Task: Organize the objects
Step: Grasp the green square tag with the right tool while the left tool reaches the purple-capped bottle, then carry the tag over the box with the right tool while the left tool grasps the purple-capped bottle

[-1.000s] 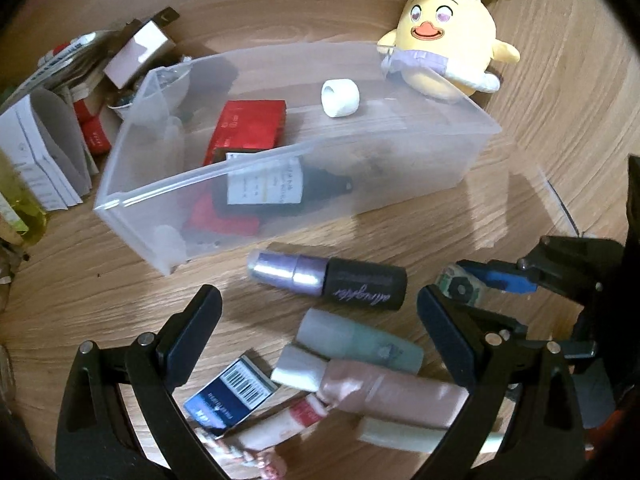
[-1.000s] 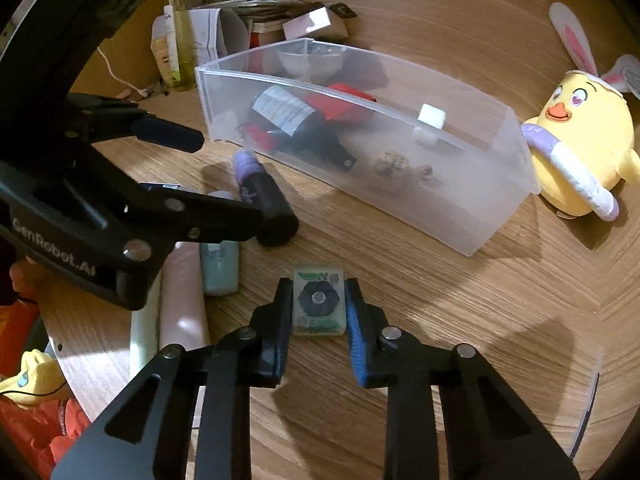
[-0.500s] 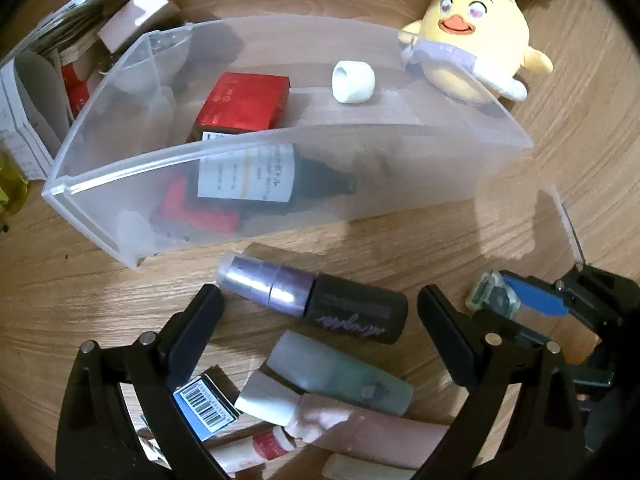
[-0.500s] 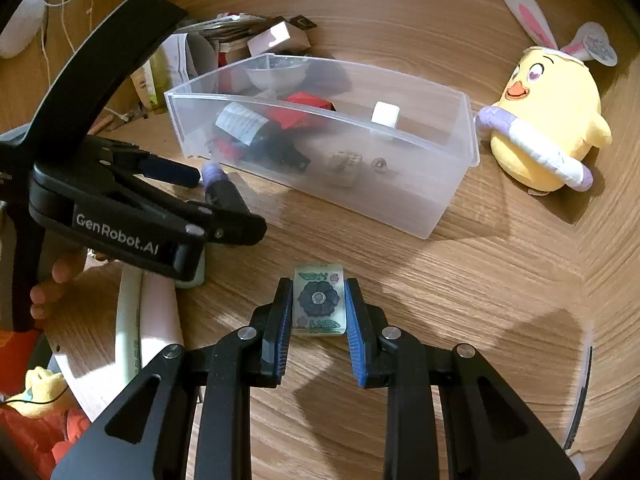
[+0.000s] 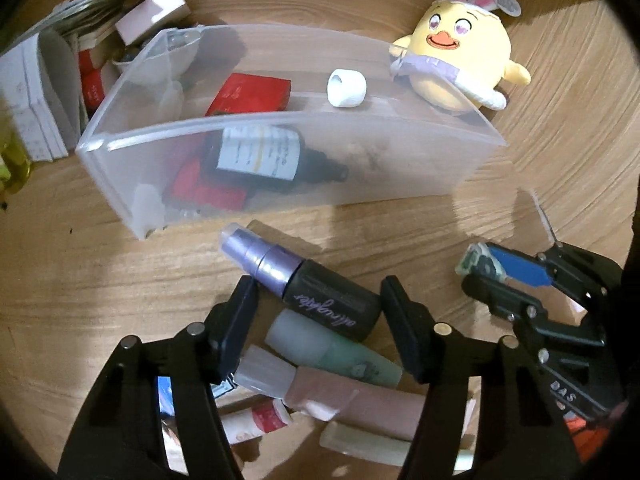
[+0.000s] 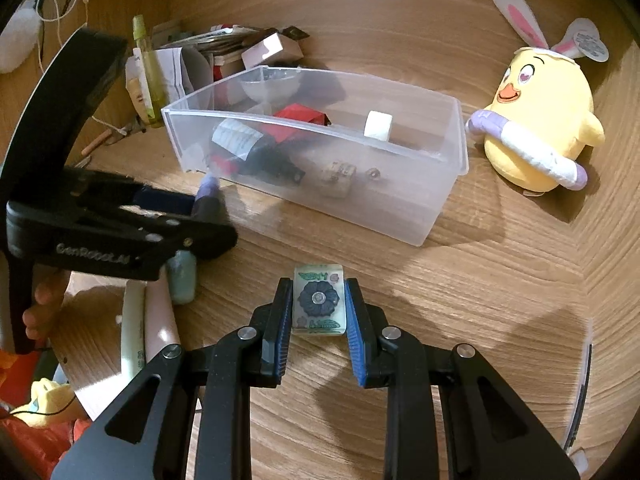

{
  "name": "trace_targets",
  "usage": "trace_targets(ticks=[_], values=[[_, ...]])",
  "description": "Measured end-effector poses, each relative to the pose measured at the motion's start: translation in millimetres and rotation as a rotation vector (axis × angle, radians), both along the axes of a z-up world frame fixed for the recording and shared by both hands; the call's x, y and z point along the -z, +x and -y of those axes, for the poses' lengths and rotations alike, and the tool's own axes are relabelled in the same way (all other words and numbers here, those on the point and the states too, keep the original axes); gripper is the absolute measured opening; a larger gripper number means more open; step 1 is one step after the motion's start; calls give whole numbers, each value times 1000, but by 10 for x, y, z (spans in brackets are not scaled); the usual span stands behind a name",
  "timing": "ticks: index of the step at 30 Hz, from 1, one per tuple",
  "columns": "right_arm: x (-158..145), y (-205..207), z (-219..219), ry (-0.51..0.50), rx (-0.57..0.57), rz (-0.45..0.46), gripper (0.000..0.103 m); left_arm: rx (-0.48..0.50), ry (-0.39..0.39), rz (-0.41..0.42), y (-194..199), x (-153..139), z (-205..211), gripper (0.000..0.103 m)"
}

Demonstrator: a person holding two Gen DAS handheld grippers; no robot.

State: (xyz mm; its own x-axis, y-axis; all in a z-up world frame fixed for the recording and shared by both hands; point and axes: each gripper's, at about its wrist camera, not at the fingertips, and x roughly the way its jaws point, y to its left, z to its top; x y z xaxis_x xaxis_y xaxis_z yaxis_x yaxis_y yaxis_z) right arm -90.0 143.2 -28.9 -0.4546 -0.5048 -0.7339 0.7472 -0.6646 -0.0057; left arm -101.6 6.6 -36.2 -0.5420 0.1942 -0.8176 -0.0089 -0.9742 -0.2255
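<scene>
Left gripper (image 5: 316, 304) closing around black spray bottle with purple cap (image 5: 304, 286), bottle lying between the jaws on wooden table (image 5: 80, 280); right finger (image 5: 404, 332) just at bottle's base, left one near the purple cap, firm contact not confirmed. Bottle just in front of clear plastic bin (image 5: 280, 160), on top of a pile of tubes: pale green tube (image 5: 332, 348), pink tube (image 5: 352, 396), cream tube (image 5: 360, 440) beneath.

Right gripper (image 6: 318, 308) clenched on small tile with dark flower print (image 6: 318, 300), blue pads pressing both long sides, tile held in front of the bin's near wall; whether lifted off the table unclear. Same tile visible at right of left wrist view, pinched in blue pads.

Inside bin: dark bottle with white label (image 6: 248, 148), red box (image 6: 296, 120), white cap (image 6: 378, 126), beige die-like block (image 6: 336, 174), small round metal piece (image 6: 374, 174).

Yellow chick plush with bunny ears (image 6: 536, 120) upright right of bin, close to its end wall. Clutter of boxes and papers (image 6: 224, 52) behind bin's left end, yellow-green bottle (image 6: 146, 68) standing there. Fingers of a hand (image 6: 42, 308) on left gripper's handle.
</scene>
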Motion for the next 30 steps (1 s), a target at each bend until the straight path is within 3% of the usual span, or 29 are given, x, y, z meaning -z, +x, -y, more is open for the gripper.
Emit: trace_targets(ticks=[13, 30], values=[[-127, 4, 37, -35, 8, -17, 22, -38, 68, -75, 263, -205, 133, 63], [-557, -7, 75, -134, 25, -87, 22, -73, -13, -262, 426, -742, 193, 63]])
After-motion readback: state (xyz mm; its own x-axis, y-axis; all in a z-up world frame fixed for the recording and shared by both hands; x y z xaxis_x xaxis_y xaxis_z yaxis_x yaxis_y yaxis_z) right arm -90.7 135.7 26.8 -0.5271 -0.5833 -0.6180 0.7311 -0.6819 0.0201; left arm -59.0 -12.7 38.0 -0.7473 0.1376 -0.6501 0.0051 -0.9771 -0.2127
